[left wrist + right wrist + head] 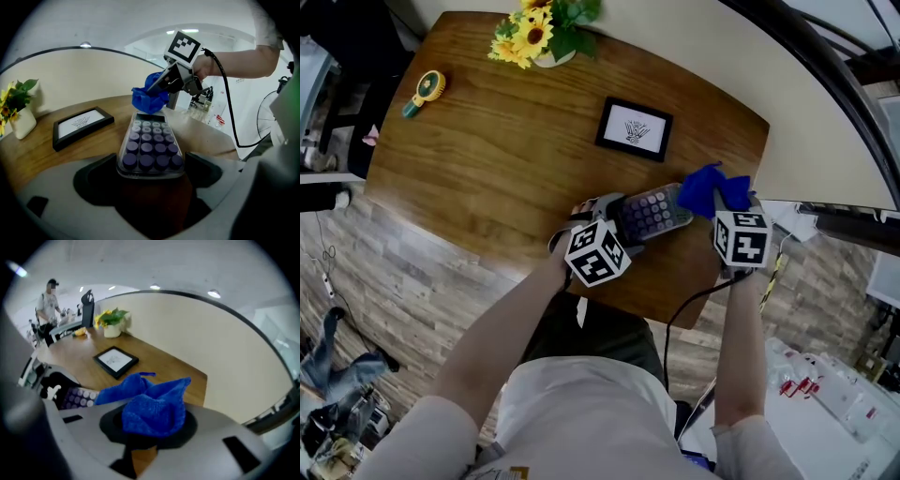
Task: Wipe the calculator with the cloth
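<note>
A calculator (654, 212) with purple round keys is held a little above the wooden table (487, 159), its near end clamped in my left gripper (614, 228). In the left gripper view the calculator (150, 147) runs away from the jaws, keys up. My right gripper (733, 217) is shut on a bunched blue cloth (712, 190), which presses on the calculator's far end, over the display. The cloth (152, 406) fills the jaws in the right gripper view, with the calculator keys (77, 398) at its left. From the left gripper view the cloth (149, 98) hides the display.
A black picture frame (635, 128) lies on the table just beyond the calculator. A vase of yellow flowers (539, 33) stands at the far edge, a small yellow and green tool (425, 91) at the far left. The table's near edge runs under both grippers.
</note>
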